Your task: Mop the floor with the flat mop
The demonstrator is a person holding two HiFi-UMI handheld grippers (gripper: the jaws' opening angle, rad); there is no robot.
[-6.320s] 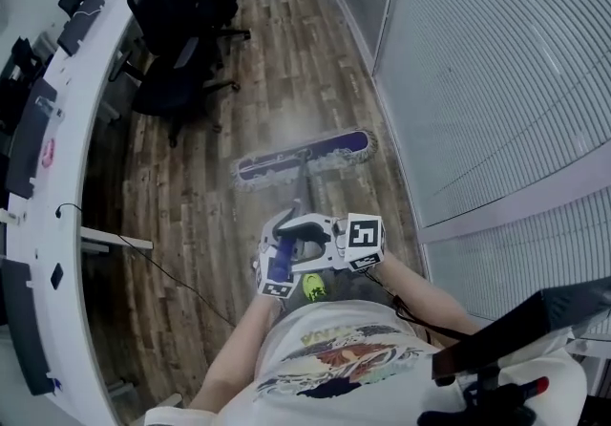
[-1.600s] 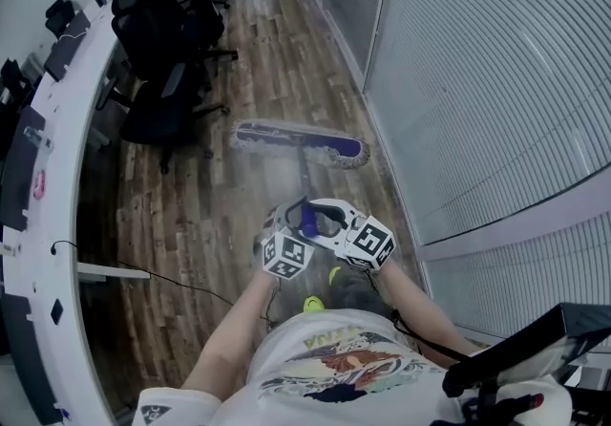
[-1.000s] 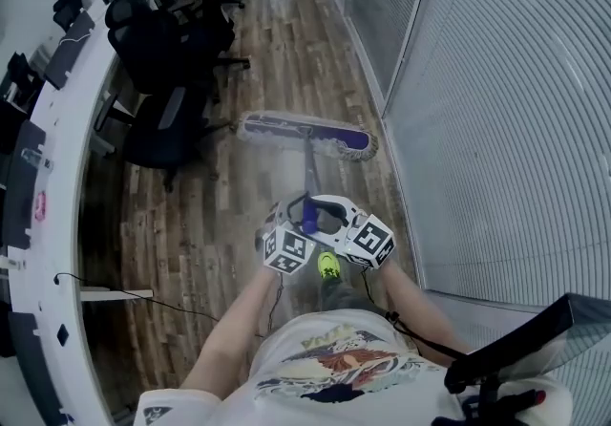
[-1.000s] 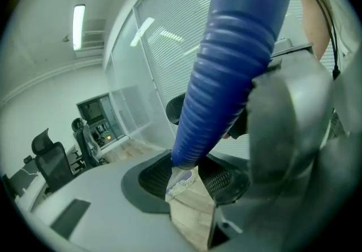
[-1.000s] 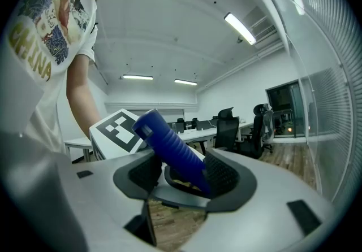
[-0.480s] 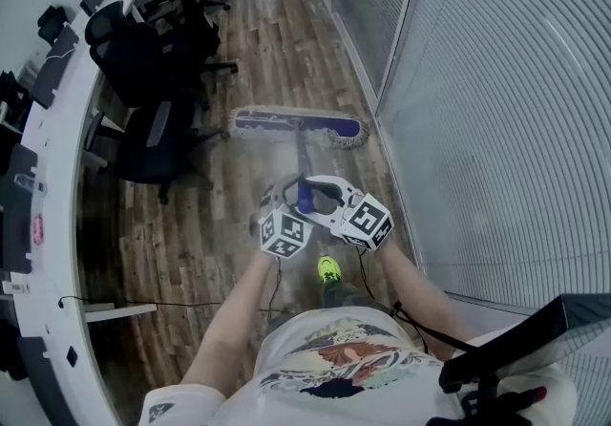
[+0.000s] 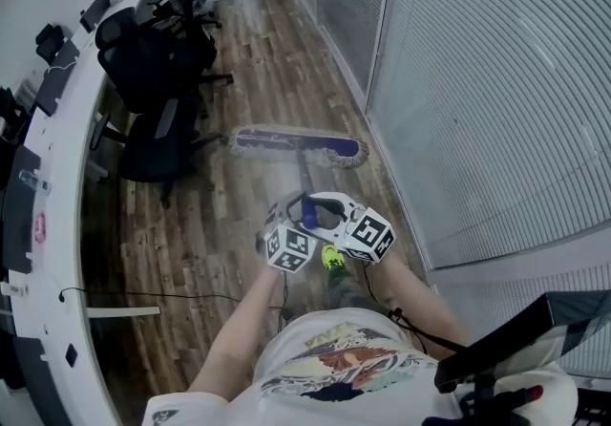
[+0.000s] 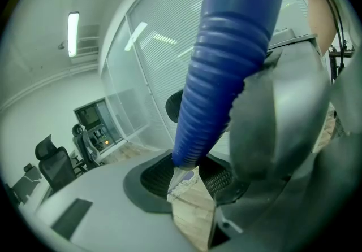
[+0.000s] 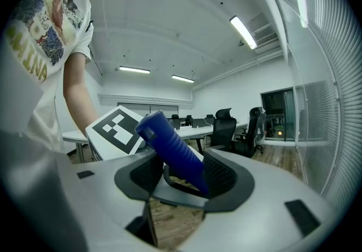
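The black office chair (image 7: 153, 139) could be clipped by the purple flat mop head (image 7: 298, 143), laid on the wood-plank floor (image 7: 215, 243) ahead, or the glass partition (image 7: 458, 80) scraped, if swept wide. Its blue ribbed handle (image 8: 226, 64) is clamped in the left gripper (image 8: 195, 180) and the right gripper (image 9: 181, 176) alike.

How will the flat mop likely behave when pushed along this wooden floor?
Its wide head lies flat on the floor, so it probably slides, not tips. Its fringe looks soft, likely floppy. The ribbed blue grip should resist slipping.
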